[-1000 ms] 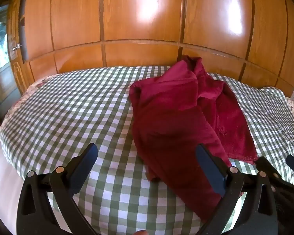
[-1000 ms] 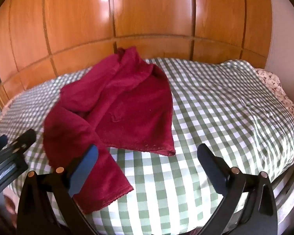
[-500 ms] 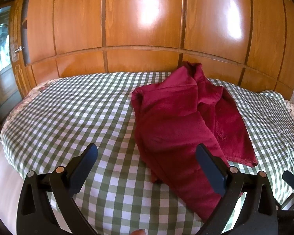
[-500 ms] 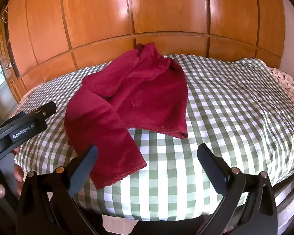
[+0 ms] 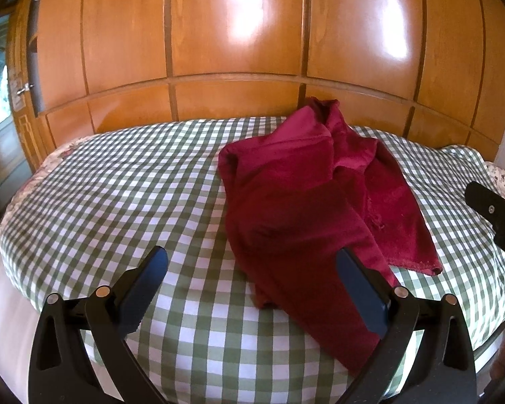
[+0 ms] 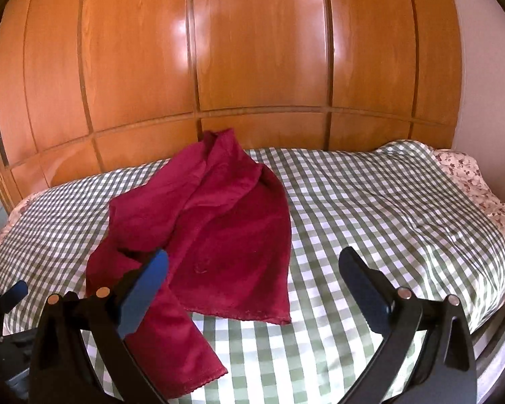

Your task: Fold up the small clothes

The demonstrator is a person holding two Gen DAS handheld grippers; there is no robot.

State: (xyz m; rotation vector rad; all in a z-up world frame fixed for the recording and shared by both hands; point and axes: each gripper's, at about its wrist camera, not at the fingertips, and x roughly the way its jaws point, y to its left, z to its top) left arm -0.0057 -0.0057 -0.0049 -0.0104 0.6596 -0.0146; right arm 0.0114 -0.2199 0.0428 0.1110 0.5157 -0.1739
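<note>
A dark red garment (image 5: 306, 202) lies crumpled on a green-and-white checked bed cover (image 5: 124, 202), reaching from the headboard side to the near edge. It also shows in the right wrist view (image 6: 225, 229), with one long piece trailing toward the near left. My left gripper (image 5: 250, 289) is open and empty, held above the bed's near edge in front of the garment. My right gripper (image 6: 252, 289) is open and empty, above the near edge just right of the garment's hem.
A glossy wooden panelled wall (image 5: 239, 40) stands right behind the bed. A floral sheet (image 6: 471, 181) shows at the bed's right edge. The right gripper's body (image 5: 498, 215) shows at the right of the left wrist view, and the left gripper's (image 6: 3, 306) at the lower left of the right wrist view.
Both grippers have drawn back and risen from the bed, so more of the wall and bed shows. The garment has not moved. Both stay open.
</note>
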